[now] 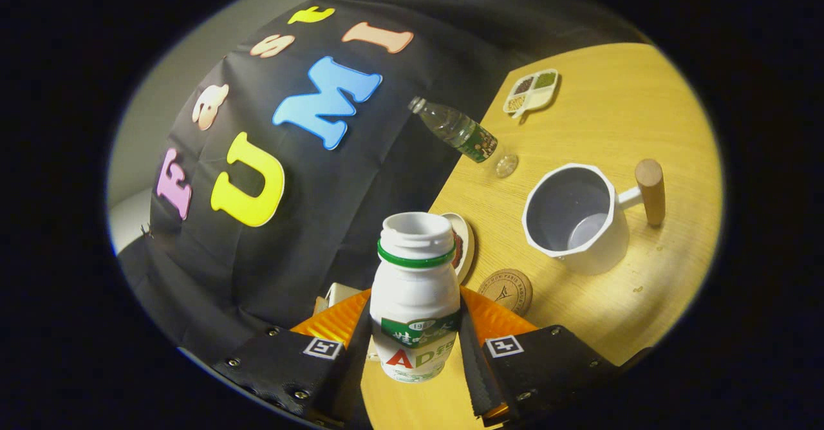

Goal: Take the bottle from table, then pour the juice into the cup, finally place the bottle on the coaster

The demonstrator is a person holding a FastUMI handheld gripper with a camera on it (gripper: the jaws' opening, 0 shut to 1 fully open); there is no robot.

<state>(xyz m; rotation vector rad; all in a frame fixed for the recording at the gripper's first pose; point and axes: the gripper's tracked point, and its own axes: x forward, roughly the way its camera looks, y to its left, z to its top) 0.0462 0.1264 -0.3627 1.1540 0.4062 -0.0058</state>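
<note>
Claw (415,346) clamped on the white yogurt-drink bottle (415,295), cap off, both fingers pressing its sides, held tilted above the counter (644,114). Just beyond sits the cork coaster (506,290); further in, the white cup (573,217) with its wooden handle, well apart from the far edge.

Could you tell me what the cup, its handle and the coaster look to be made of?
The cup looks like glossy white enamel or ceramic. Its handle shows wood grain. The coaster looks like matte cork. The hand-held gripper grips the bottle.
</note>
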